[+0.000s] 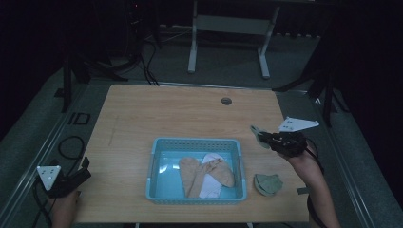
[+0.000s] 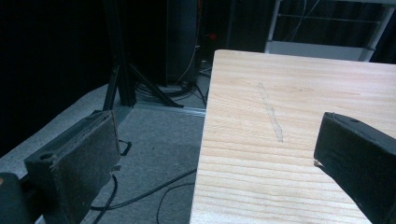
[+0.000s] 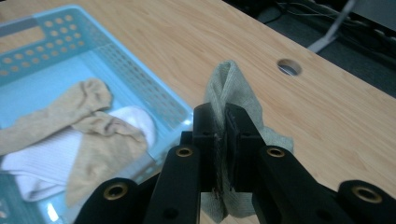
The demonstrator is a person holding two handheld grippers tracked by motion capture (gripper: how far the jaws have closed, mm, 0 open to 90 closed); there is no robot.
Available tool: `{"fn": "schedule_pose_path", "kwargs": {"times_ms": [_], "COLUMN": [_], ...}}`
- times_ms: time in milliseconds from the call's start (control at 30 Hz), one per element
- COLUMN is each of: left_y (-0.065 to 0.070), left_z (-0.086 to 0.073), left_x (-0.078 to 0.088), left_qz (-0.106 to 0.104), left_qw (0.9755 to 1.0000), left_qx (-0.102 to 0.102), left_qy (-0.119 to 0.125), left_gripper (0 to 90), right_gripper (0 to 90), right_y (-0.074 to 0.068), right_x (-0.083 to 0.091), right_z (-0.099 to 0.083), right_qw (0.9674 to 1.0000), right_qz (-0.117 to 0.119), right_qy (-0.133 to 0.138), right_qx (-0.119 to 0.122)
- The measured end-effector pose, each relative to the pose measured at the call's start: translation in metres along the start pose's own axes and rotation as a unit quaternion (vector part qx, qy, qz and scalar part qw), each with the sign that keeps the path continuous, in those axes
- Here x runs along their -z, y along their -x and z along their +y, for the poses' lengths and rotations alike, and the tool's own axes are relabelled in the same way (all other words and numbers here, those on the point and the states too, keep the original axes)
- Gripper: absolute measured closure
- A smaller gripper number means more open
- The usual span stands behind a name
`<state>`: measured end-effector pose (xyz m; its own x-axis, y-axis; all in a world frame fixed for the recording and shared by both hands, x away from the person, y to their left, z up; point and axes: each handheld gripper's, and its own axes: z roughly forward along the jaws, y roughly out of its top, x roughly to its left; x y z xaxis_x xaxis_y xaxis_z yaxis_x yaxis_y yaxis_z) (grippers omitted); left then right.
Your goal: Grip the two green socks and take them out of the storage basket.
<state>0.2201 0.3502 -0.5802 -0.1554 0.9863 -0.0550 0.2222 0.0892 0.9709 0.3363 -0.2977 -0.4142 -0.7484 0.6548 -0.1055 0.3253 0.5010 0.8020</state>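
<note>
In the high view, a grey-green sock (image 1: 257, 135) is held clamped in the right gripper (image 1: 264, 138) above the table (image 1: 157, 109), just right of the blue basket (image 1: 196, 144). Two tan socks (image 1: 192, 173) and a white sock (image 1: 210, 183) are seen lying in the basket, and another grey-green sock (image 1: 268, 184) lies on the table beside it. The left gripper (image 1: 85, 167) is kept at the table's near left corner.

In the left gripper view, the jaws are seen standing wide apart with nothing between them, over the table's edge.

In the right gripper view, the jaws are pressed together on the folded grey-green sock, beside the basket.
</note>
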Motion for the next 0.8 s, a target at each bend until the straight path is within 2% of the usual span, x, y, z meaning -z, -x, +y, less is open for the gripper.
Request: {"fn": "schedule_pose_path", "kwargs": {"times_ms": [133,333,367,700,800], "left_y": [0.0,0.0,0.0,0.0,0.0], "left_z": [0.0,0.0,0.0,0.0,0.0], "left_x": [0.0,0.0,0.0,0.001,0.0], "left_qz": [-0.003,-0.005,-0.005,-0.005,-0.004], "left_qw": [1.0,1.0,1.0,1.0,1.0], "left_qx": [0.002,0.0,0.001,0.001,0.0], "left_qy": [0.001,0.002,0.002,0.003,0.002], "left_gripper": [0.4,0.4,0.4,0.4,0.4], "right_gripper": [83.7,83.7,83.7,83.6,83.6], "right_y": [0.009,0.015,0.018,0.025,0.027], "right_x": [0.0,-0.008,-0.015,-0.042,-0.048], "right_z": [-0.012,-0.026,-0.032,-0.059,-0.066], "right_qw": [0.9998,0.9996,0.9992,0.9974,0.9966], "right_qz": [-0.011,-0.012,-0.014,-0.017,-0.011], "right_qy": [-0.003,-0.007,-0.013,-0.044,-0.047], "right_qx": [-0.015,-0.026,-0.034,-0.054,-0.067]}}
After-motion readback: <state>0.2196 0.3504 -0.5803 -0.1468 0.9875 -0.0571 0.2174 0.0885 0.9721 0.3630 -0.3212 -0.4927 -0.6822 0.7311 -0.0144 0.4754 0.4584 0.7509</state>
